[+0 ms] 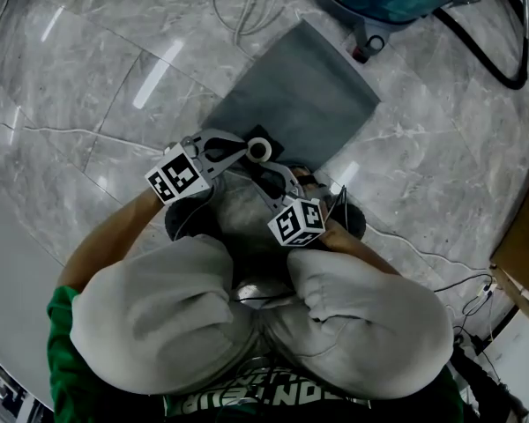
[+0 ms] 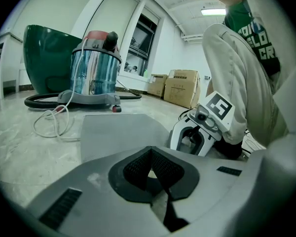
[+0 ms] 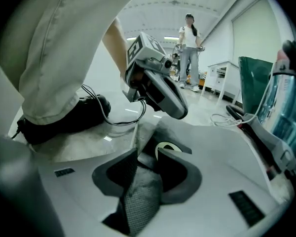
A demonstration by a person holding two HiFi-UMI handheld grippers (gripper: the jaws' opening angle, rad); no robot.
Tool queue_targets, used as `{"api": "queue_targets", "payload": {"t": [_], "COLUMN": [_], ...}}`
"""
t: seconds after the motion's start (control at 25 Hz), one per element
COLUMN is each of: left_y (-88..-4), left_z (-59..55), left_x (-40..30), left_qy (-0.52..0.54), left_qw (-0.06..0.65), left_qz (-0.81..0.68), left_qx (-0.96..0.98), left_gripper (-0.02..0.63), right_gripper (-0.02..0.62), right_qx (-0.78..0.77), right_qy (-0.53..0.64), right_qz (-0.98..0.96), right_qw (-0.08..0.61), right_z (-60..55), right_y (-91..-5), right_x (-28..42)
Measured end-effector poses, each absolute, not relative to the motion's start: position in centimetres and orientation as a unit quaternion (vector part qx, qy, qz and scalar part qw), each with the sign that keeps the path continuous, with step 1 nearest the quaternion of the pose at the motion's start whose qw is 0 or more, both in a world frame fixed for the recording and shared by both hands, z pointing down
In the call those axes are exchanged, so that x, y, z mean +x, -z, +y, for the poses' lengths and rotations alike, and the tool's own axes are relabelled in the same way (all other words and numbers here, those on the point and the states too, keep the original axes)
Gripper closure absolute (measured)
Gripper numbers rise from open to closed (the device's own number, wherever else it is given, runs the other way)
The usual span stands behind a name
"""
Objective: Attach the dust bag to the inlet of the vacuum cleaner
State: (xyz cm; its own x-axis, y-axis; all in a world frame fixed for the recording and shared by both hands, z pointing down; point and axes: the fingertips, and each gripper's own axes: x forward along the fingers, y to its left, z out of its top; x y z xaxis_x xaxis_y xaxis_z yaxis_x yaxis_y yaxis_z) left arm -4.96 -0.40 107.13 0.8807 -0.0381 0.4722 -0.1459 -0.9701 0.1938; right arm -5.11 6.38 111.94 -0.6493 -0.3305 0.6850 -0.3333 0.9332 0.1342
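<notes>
Grey cloth marks the dust bag [image 1: 300, 95], which lies flat on the marble floor [image 1: 88, 77] in the upper middle of the head view. Its collar end with the white ring [image 3: 167, 147] points toward the crouching person. The vacuum cleaner [image 2: 95, 68] stands well apart from it, at the upper right of the head view and the upper left of the left gripper view. Its inlet cannot be made out.

The right gripper [image 3: 147, 154] has its jaws released and standing apart. A fold of the bag's cloth lies between them, and the ring shows just beyond. The left gripper [image 2: 150, 152] has its jaws clenched together right at the collar. Whether they nip its edge cannot be told.

By these pictures the task is at its start. The bag is neither lifted nor brought to the machine. Gripping the collar firmly, carrying it across, and seating the ring on the inlet all remain.
</notes>
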Motion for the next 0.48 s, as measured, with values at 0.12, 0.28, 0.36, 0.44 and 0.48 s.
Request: {"api": "queue_targets", "payload": {"t": [0.12,0.28,0.36,0.44,0.48], "left_y": [-107.0,-106.4,-105.8,-105.2,-104.9], "left_z": [-0.6,-1.8,-2.7,-3.9,-4.4], "left_x": [-5.0,-4.6,-4.3,-4.0,-3.9], "left_qy": [-0.242,-0.241,-0.238,-0.235,-0.235], "left_qw": [0.107,0.095,0.087,0.08,0.077], "left_qz": [-0.047,-0.049,-0.053,-0.057,-0.058], "left_qx": [0.963,0.965,0.966,0.967,0.967], "left_gripper": [0.603,0.603,0.603,0.603,0.603], "right_gripper": [0.474,0.474,0.474,0.477,0.479], "right_qx": [0.204,0.245,0.271,0.296,0.305], "right_qy": [0.005,0.008,0.006,-0.008,-0.019], "right_qz": [-0.91,-0.912,-0.91,-0.906,-0.905], "right_qw": [0.36,0.33,0.314,0.302,0.296], "right_z": [6.0,4.7,3.6,2.3,1.6], "right_y": [-110.5,-108.1,-106.9,-106.0,-105.7], "right_x": [-5.0,-4.1,-3.2,-2.2,-1.8]}}
